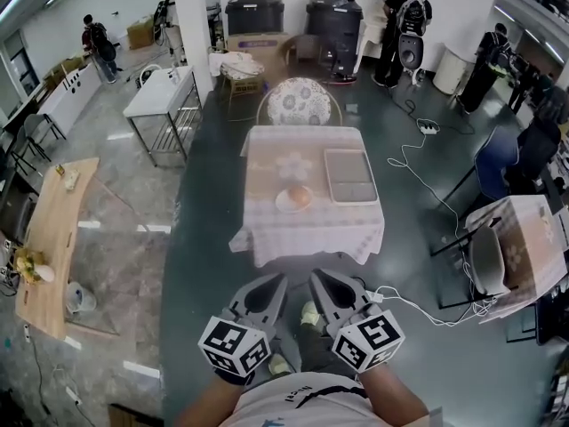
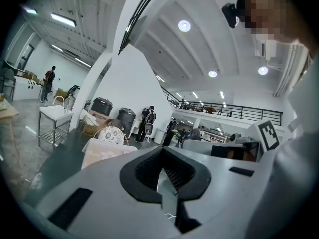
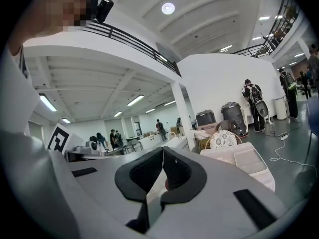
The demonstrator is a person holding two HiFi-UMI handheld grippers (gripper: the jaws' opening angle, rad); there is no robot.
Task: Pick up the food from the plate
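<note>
Both grippers are low and close to our body, side by side and well short of the table (image 1: 307, 234); their tips point toward it.

Left gripper (image 1: 274, 281): jaws brought together at the tips, dark pads meeting, nothing between them.

Right gripper (image 1: 318, 276): jaws likewise pressed together at the tips, nothing held; its marker cube faces up, as does the left one.

The food (image 1: 300, 196) is a round orange-brown piece; it sits on a white plate (image 1: 282, 203) near the middle of the table, toward the edge nearer us; neither gripper touches it.

The table wears a pale checked cloth that hangs over its sides; a grey rectangular tray (image 1: 351, 178) lies just beside the plate, to its right.

A chair (image 1: 299, 102) with a round patterned back stands at the table's far side; two dark bins (image 1: 254, 12) stand by the far wall; a white cable (image 1: 418, 172) trails over the dark floor to the right of the table.

A long wooden bench (image 1: 53, 238) stands well off to our left; several people stand at the room's edges, well away from the table.
</note>
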